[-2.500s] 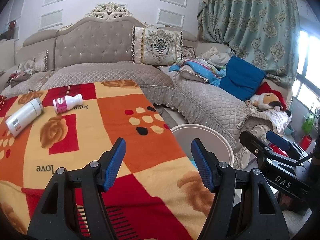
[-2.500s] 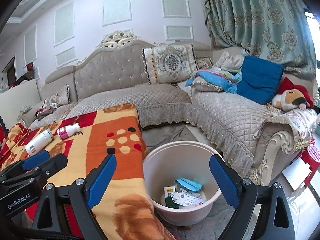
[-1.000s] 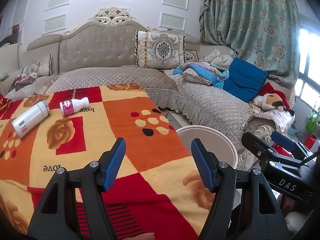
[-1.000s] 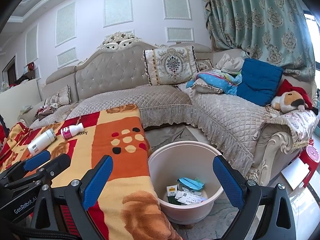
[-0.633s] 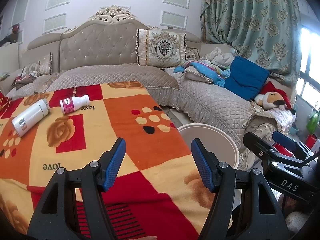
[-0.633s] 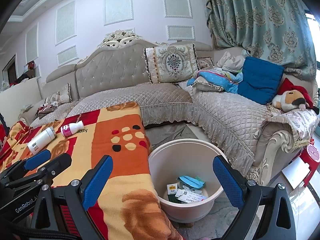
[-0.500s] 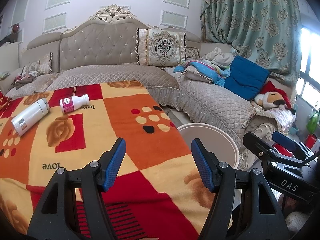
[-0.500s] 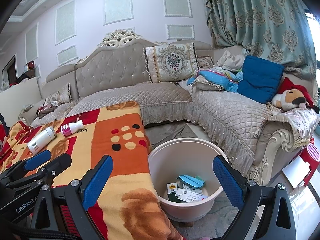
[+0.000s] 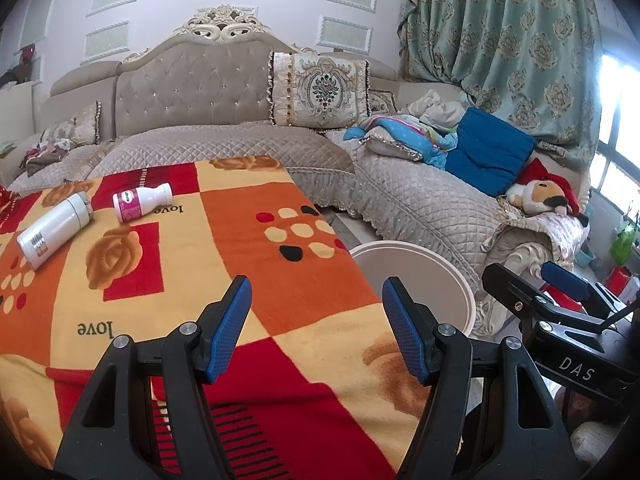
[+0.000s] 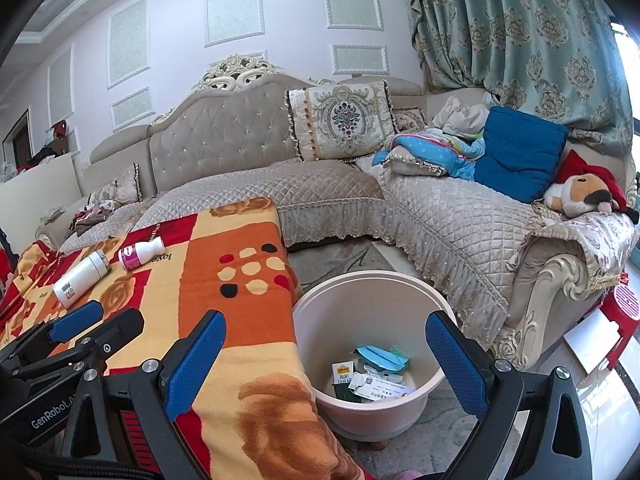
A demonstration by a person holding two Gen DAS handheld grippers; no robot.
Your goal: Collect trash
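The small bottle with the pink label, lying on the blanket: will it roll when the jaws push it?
The small bottle is round and lies on its side, so it probably rolls if nudged sideways. The soft blanket may slow it. It looks like thin plastic, likely light.

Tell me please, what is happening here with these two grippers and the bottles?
A person is collecting trash. Both the left gripper and the right gripper are open and hold nothing. The white bottle and the pink-labelled bottle lie on the blanket. The bin beside it already holds some wrappers.

Probably living room (tufted sofa (image 10: 224,148))
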